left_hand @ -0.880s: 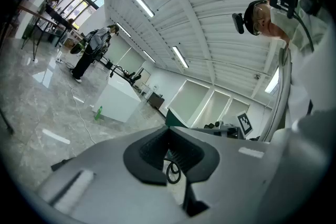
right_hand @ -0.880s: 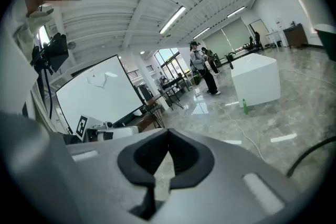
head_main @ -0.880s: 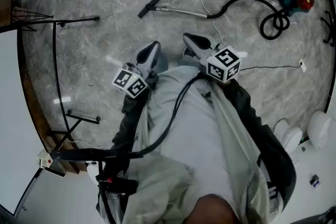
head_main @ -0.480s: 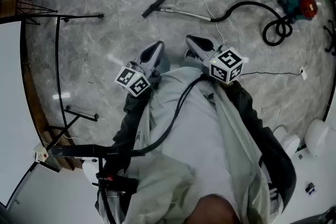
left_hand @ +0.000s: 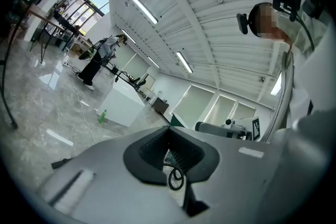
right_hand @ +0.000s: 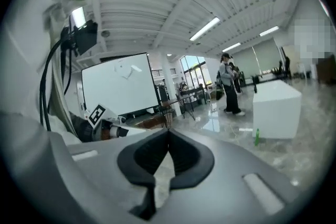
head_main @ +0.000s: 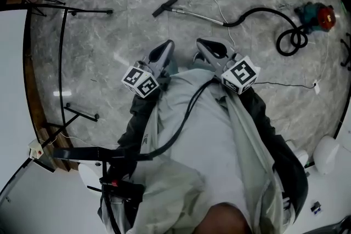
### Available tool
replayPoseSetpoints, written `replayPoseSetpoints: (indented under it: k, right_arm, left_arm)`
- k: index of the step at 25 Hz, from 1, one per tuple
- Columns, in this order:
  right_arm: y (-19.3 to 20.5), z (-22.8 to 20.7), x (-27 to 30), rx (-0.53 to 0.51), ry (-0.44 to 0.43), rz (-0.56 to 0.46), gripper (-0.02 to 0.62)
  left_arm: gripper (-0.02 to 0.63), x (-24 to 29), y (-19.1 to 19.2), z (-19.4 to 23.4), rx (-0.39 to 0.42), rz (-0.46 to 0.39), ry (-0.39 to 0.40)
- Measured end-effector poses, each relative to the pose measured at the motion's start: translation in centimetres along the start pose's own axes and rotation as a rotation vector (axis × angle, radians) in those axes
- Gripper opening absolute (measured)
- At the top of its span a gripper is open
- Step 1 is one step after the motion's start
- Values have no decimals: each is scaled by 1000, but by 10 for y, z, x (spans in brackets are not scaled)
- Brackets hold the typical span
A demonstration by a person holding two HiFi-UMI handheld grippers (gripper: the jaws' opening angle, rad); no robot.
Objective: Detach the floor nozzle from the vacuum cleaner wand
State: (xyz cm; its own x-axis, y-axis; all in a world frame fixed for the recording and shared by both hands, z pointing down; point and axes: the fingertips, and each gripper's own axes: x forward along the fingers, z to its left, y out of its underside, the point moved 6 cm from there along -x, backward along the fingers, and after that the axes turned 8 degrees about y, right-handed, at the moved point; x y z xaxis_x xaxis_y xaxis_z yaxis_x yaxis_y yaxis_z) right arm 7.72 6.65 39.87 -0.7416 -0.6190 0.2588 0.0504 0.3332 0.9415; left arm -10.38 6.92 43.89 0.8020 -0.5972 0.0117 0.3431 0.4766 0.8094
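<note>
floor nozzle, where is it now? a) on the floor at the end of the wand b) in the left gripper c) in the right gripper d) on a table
a: the floor nozzle lies on the floor, joined to the wand, far from the left gripper and right gripper, both shut and empty.

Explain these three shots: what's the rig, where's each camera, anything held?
No robot: a person holds a two-jaw tool in each hand. The head view looks down from the person's head at the left gripper and right gripper. Each gripper view rides on its tool and looks along its jaws; both pairs are shut, holding nothing. Ahead on the floor lie a floor nozzle, wand, black hose and red-and-teal vacuum cleaner. Neither gripper touches them.
</note>
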Motion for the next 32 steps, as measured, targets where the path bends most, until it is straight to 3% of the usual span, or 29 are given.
replayPoseSetpoints:
  k: [3,9,16,19,22,27,29,30,32]
  right_arm:
    - [-5,-3,-10,-126,68,-20,-3]
    - [12,-34,-22,-130,100,23,2]
    - [17,-59,-9,-277,196,65,0]
    - [21,-62,15,-368,219,142,0]
    - [27,-67,48,-385,198,241,0]
    - [54,-100,136,-274,120,412,9]
    - [72,-115,173,-233,91,460,46]
    - [83,-125,193,-230,86,480,110]
    - [115,-151,232,-256,96,525,169]
  left_arm:
    - [6,3,2,-5,0,-11,-13]
    - [6,5,18,-17,0,-5,-44]
    - [6,-6,14,11,-85,-42,-83]
    - [6,1,6,42,-103,-38,-74]
    - [6,10,-8,84,-124,-12,-81]
    - [6,30,-38,174,-121,86,-94]
    - [6,40,-42,210,-98,148,-88]
    - [6,46,-42,230,-85,172,-89]
    - [6,57,-36,271,-70,194,-114]
